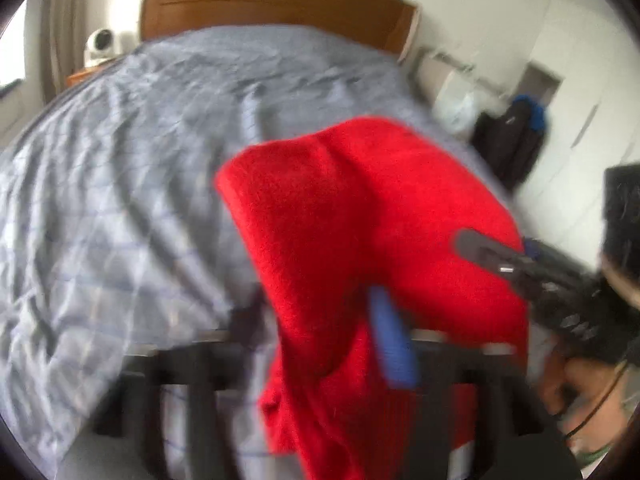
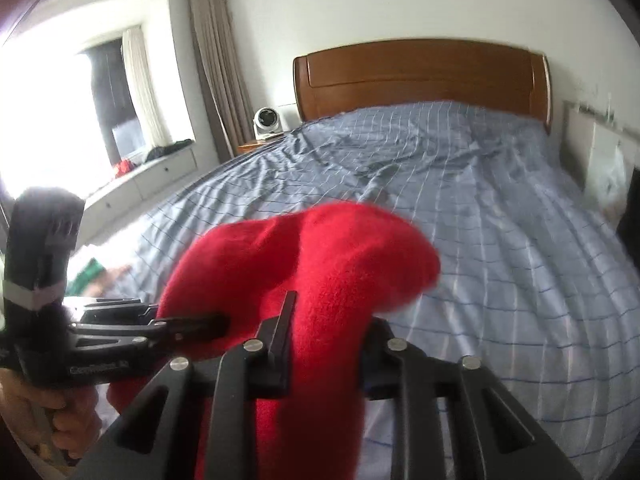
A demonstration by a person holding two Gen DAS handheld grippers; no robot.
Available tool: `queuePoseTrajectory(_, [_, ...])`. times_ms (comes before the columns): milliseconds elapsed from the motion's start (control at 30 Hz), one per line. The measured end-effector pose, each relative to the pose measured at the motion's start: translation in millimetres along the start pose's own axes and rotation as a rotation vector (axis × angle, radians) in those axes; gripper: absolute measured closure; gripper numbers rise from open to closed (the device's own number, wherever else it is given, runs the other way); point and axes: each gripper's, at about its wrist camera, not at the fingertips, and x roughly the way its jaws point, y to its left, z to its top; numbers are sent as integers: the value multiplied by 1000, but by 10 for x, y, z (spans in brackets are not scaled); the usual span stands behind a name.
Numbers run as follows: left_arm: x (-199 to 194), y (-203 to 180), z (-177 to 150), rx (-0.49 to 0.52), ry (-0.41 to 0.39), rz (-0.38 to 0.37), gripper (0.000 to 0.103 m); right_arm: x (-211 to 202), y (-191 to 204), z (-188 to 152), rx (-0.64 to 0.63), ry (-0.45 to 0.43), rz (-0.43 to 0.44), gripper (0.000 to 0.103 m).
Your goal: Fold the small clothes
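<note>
red knit garment (image 2: 320,280) is held up off the bed (image 2: 500,240), pinched by both grippers at once. right gripper (image 2: 326,354): jaws closed in on the fabric, cloth bunched between the two fingers and draping down past them; the upper part of the garment bulges forward over the fingers. left gripper (image 2: 208,326) comes in from the left in the right wrist view, its fingers closed to a narrow tip that sits at the garment's left edge, fabric clamped there. a hand (image 2: 60,412) wraps its handle low left.

left wrist view is motion-blurred. garment (image 1: 360,220) fills the centre and hangs down through the left gripper (image 1: 360,340); a blue finger pad (image 1: 394,344) shows against the red, the other finger is hidden by cloth. right gripper (image 1: 480,250) enters from the right, its tip pressed on the garment's right side.

bed has a blue-grey checked sheet (image 1: 120,160), wrinkled. wooden headboard (image 2: 420,76) at the far end. small white fan (image 2: 265,120) on a bedside stand left of the headboard. curtained window (image 2: 80,120) far left.
</note>
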Motion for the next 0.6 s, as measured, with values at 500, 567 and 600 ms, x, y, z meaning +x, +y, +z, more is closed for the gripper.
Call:
queuePoseTrajectory(500, [-1146,-403,-1522,59,-228,412,0,-1246,41,-1510,7,-10,-199,0])
queuePoseTrajectory(567, [-1239,-403,-1561,23,-196,366,0,-1401,208,-1548,-9,-27,-199,0])
queuePoseTrajectory(600, [-1273,-401,-1584,9,-169,353,0,-1439,265,-1568,-19,-19,-211,0])
